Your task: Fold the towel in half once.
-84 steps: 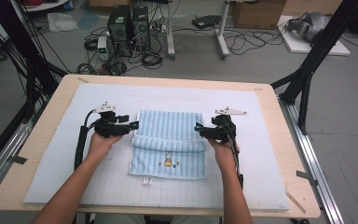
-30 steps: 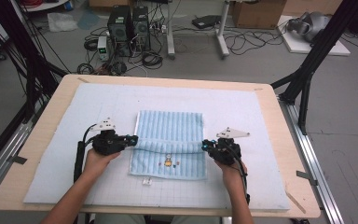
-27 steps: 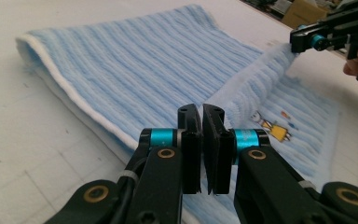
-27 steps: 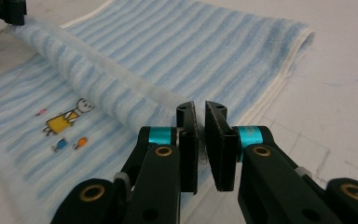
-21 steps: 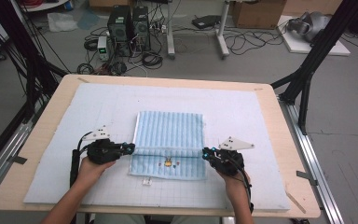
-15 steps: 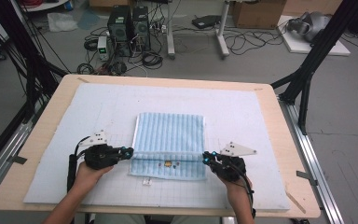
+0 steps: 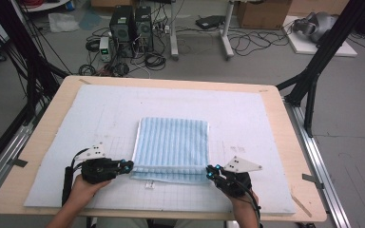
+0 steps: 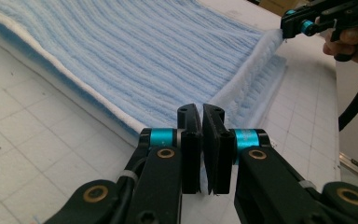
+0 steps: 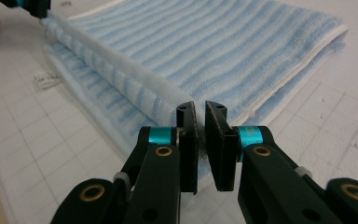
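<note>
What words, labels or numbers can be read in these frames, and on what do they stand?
No text reads legibly.
Small white tag beside the blue striped towel: print too blurred to read.
Grid mat: lines only, no numbers visible.
Cardboard boxes behind the table: no legible marking.

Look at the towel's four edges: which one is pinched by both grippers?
The near edge of the blue striped towel, closest to the person. The left gripper and right gripper clamp its two corners; the far and side edges lie flat on the mat.

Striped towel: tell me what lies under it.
Under the striped towel lies the white gridded mat; a small white tag sticks out at the near edge. Whatever is beneath the folded layers is covered.
</note>
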{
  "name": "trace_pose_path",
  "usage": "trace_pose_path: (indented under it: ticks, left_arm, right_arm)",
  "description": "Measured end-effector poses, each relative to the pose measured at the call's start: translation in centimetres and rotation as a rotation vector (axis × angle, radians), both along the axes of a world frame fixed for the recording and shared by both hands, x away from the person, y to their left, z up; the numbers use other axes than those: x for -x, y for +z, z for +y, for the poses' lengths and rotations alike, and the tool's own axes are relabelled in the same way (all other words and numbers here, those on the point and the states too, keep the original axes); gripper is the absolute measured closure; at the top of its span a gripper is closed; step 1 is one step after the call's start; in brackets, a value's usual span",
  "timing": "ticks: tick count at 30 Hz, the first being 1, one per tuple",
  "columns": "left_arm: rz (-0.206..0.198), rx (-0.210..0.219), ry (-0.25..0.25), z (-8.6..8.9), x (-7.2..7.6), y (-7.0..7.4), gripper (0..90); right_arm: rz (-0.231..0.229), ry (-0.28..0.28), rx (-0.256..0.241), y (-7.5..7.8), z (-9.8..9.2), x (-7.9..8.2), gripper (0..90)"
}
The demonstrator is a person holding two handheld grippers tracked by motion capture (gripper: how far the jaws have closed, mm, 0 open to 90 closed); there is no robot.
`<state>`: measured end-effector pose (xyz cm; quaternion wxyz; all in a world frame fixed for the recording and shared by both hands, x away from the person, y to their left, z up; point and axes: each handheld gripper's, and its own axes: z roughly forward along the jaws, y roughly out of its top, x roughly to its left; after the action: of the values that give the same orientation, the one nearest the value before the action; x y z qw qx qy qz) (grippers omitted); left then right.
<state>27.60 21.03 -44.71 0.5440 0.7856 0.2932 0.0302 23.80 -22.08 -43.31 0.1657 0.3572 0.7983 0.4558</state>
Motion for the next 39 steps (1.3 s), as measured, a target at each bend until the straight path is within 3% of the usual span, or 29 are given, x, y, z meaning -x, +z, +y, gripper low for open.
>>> trace_pose_path:
  ticks: [4,7,10,13,19,25,27,28,30,32,34,39]
  left_arm:
    - [0.016,-0.012,-0.007,-0.1,0.2,-0.3,81.5]
    - [0.04,0.017,0.015,0.2,0.1,-0.3,67.4]
    - [0.024,0.044,0.047,0.7,0.1,0.1,61.3]
    - [0.012,0.062,0.076,1.0,0.0,0.5,59.6]
    - [0.005,0.038,0.142,0.6,-0.8,0.5,56.5]
    - [0.023,0.037,0.19,0.6,-2.0,0.3,56.1]
    - [0.028,0.04,0.199,0.6,-2.3,0.2,56.2]
    - [0.029,0.036,0.204,0.7,-2.5,0.2,56.4]
    - [0.037,0.035,0.217,0.7,-2.8,0.2,56.5]
    - [0.039,0.03,0.223,0.7,-3.2,0.2,56.4]
    - [0.043,0.034,0.231,0.7,-3.7,0.2,56.2]
    - [0.027,0.021,0.271,0.6,-5.2,0.3,56.5]
  right_arm:
    - [0.005,-0.005,0.004,-0.3,-0.2,0.3,83.1]
    - [0.021,-0.004,0.0,-0.5,-0.4,0.4,76.8]
    - [0.022,-0.007,-0.052,-0.3,-0.8,0.7,67.2]
    - [0.004,-0.019,-0.095,0.4,-1.2,0.9,66.7]
    - [0.019,-0.059,-0.012,-0.3,-0.3,0.0,63.4]
    - [0.078,-0.132,-0.004,-1.1,0.3,-2.0,62.2]
    - [0.097,-0.142,0.034,-1.5,0.6,-2.6,68.3]
    - [0.113,-0.148,0.049,-1.7,0.8,-2.8,79.5]
    - [0.102,-0.164,0.072,-1.6,0.9,-2.9,86.2]
    - [0.089,-0.184,0.1,-1.7,1.3,-2.8,85.7]
    - [0.089,-0.177,0.096,-1.6,1.4,-2.6,76.5]
    - [0.052,-0.161,0.047,-1.3,1.1,-2.2,69.0]
